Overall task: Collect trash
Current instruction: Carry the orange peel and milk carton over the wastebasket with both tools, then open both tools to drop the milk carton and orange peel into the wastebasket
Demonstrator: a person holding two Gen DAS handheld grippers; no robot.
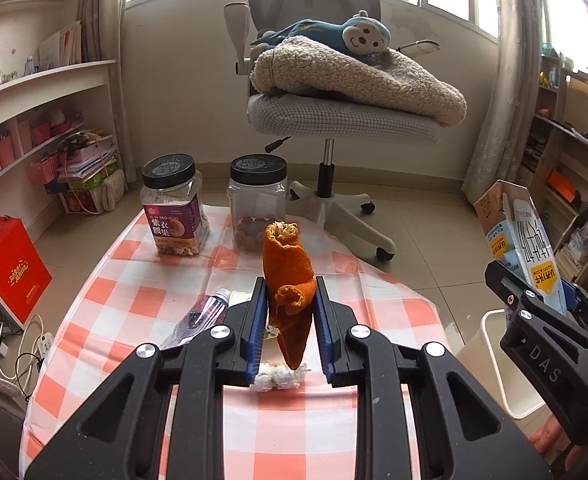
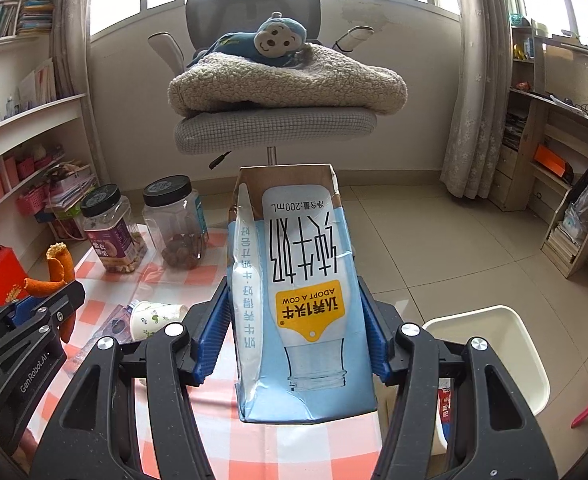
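Your left gripper (image 1: 288, 312) pinches a curled orange peel (image 1: 288, 276), its blue pads pressed against the peel's sides, tilted down over the checked tablecloth (image 1: 134, 304). Only the left wrist view shows a crumpled white tissue (image 1: 280, 378) lying on the cloth just under the peel's tip, and a flattened plastic bottle (image 1: 202, 316) near the left finger. Two black-lidded jars (image 1: 174, 208) stand at the cloth's far edge. Moving right, only the right wrist view shows a paper cup (image 2: 154, 316) lying on its side on the cloth between the two grippers. Your right gripper (image 2: 297, 320) clamps a blue milk carton (image 2: 297, 280) upside down, jaws held wide by its sides, angled downward at the cloth's right edge. Beyond that edge, a white bin (image 2: 489, 352) sits on the floor, with a red wrapper visible low beside it.
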